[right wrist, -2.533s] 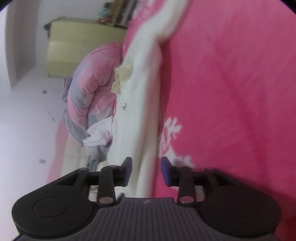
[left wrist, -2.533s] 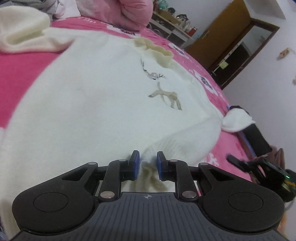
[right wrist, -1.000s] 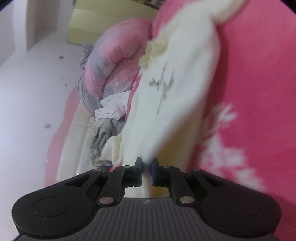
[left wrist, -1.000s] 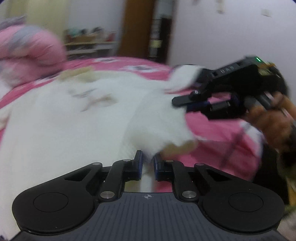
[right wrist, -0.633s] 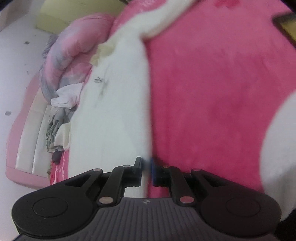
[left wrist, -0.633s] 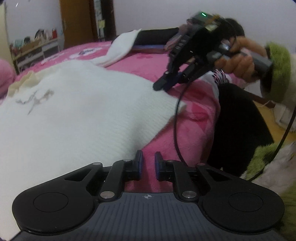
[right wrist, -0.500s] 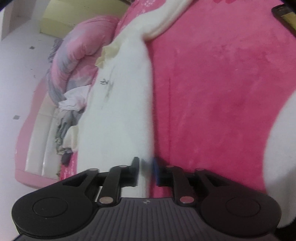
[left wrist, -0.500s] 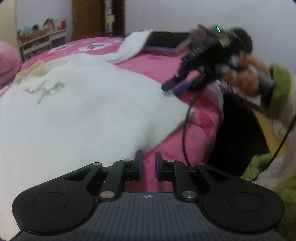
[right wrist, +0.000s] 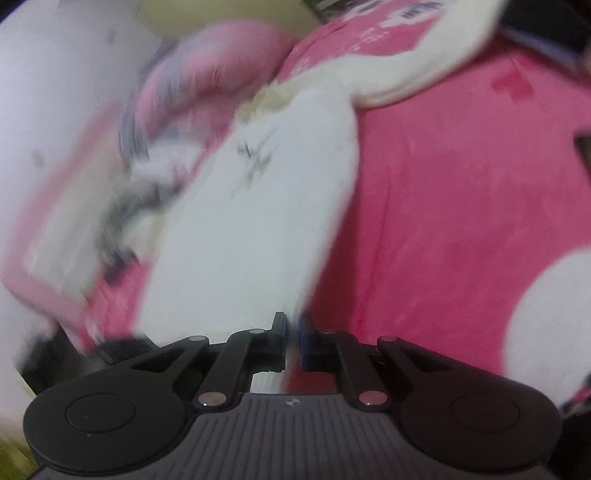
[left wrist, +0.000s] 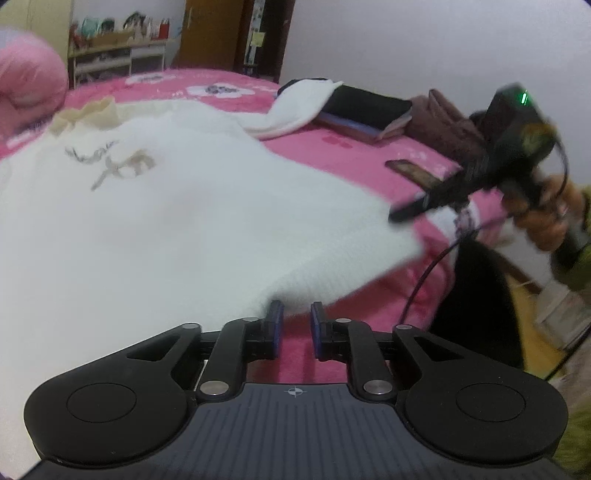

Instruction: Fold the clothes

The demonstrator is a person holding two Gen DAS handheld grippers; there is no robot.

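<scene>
Jaws of the left gripper (left wrist: 294, 320) have opened wider than half a second ago. Back then they were nearly together, and now there is a clear gap between the blue pads, with only pink bed showing in it. The hem of the white sweater (left wrist: 177, 229) sits just past the tips and is not held. The right gripper (right wrist: 293, 338) is still pinched tight on the sweater's edge, as it was before, and white cloth comes out from between its pads. In the left wrist view the right gripper (left wrist: 480, 173) has swung out to the side, over the edge of the bed, and it looks blurry.

The sweater (right wrist: 258, 221) lies spread out on the pink bed (left wrist: 369, 155). It is white and fluffy, with a cream frilly collar (left wrist: 88, 114) at the far end and a small tan and grey picture (left wrist: 114, 162) stitched below it. One sleeve (left wrist: 295, 107) reaches away toward a pile of dark clothes (left wrist: 388, 110). The near hem has thin ribs in it. A pink pillow (left wrist: 29, 85) sits at the far left, and a brown door (left wrist: 210, 33) is behind the bed.
</scene>
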